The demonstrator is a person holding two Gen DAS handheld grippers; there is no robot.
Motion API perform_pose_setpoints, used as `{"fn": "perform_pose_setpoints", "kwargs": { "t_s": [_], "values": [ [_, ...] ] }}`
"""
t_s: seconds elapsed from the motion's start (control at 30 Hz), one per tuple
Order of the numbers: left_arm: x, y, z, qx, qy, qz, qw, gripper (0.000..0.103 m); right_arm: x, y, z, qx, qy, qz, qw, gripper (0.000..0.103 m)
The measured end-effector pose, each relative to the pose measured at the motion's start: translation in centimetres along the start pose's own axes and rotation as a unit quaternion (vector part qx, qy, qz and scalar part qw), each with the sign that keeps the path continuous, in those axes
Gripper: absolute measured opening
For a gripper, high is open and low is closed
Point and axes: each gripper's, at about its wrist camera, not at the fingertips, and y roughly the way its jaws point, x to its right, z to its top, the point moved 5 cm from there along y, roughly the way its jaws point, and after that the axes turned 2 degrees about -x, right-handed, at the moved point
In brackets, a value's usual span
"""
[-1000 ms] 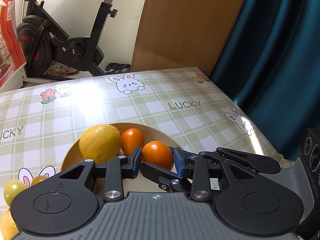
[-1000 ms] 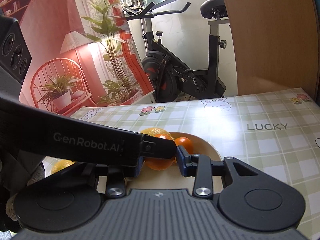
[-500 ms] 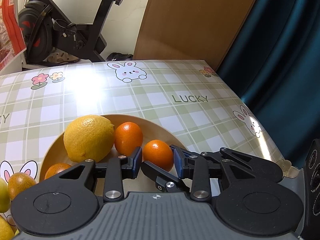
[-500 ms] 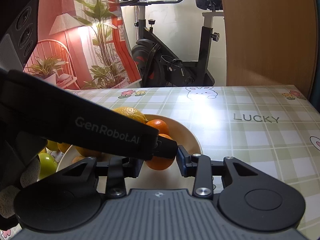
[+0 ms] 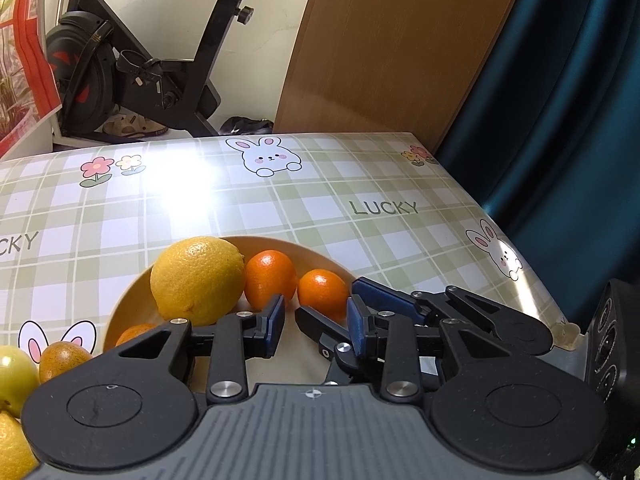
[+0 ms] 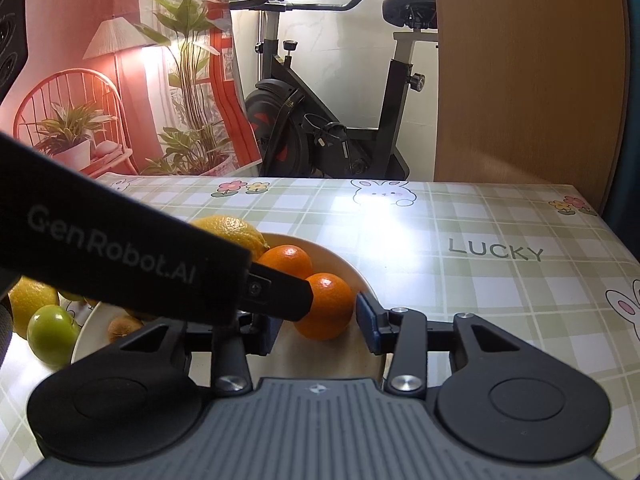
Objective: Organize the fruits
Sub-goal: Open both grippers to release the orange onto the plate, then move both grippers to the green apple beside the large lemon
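Jaws of the right gripper point(image 6: 316, 326) have just been opening and now stand spread either side of a small orange point(image 6: 326, 306); a sliver of gap shows at the right pad, so the fruit looks released, resting in the bowl point(image 5: 124, 308). Left gripper point(image 5: 316, 324) jaws stand narrowly apart with nothing between them, hovering just short of the same fruit, one finger crossing in front of the right gripper's left jaw.

Beyond the jaws in the bowl: a second orange point(image 5: 270, 278) touching the first, then a lemon point(image 5: 198, 280). Left of the jaws, outside the bowl: a green fruit point(image 6: 52, 334), another lemon point(image 6: 30, 300), a small brownish fruit point(image 6: 120, 328).

Risks, as judged:
- the two grippers overlap closely; either one pulling back carelessly could clip the other.
- a trailing pad could nudge the round orange and roll it against its neighbour or over the shallow rim.

Worktop point(image 5: 320, 208) carries a glossy green-check cover with rabbits and "LUCKY", strong glare at centre. Behind: an exercise bike point(image 6: 320, 128), a wooden panel point(image 5: 400, 48), a teal curtain point(image 5: 560, 120).
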Motion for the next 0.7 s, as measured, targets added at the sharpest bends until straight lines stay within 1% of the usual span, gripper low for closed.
{"fn": "perform_pose_setpoints", "kwargs": {
  "t_s": [0.03, 0.2, 0.27, 0.37, 0.63, 0.7],
  "values": [
    [-0.2, -0.3, 0.0, 0.002, -0.002, 0.001, 1.0000, 0.036, 0.0, -0.3, 0.0, 0.007, 0.003, 0.000, 1.000, 0.047],
    [-0.7, -2.1, -0.4, 0.015, 0.002, 0.008, 0.9999, 0.036, -0.5, -2.2, -1.3, 0.023, 0.007, 0.006, 1.000, 0.047],
    [-1.0, -3.2, -0.4, 0.025, 0.010, 0.015, 0.9995, 0.036, -0.8, -3.1, -1.8, 0.027, 0.009, 0.012, 1.000, 0.047],
    [-2.1, -5.0, -0.5, 0.039, 0.008, 0.018, 0.9991, 0.036, -1.2, -4.3, -2.4, 0.036, 0.019, 0.025, 0.999, 0.047],
    [-6.5, -10.2, -1.9, 0.065, -0.012, 0.042, 0.9969, 0.036, -1.7, -5.4, -2.8, 0.024, 0.048, 0.039, 0.998, 0.047],
    [-7.9, -11.5, -2.4, 0.068, -0.018, 0.051, 0.9962, 0.036, -2.2, -5.7, -2.9, 0.022, 0.045, 0.043, 0.998, 0.047]
  ]
}}
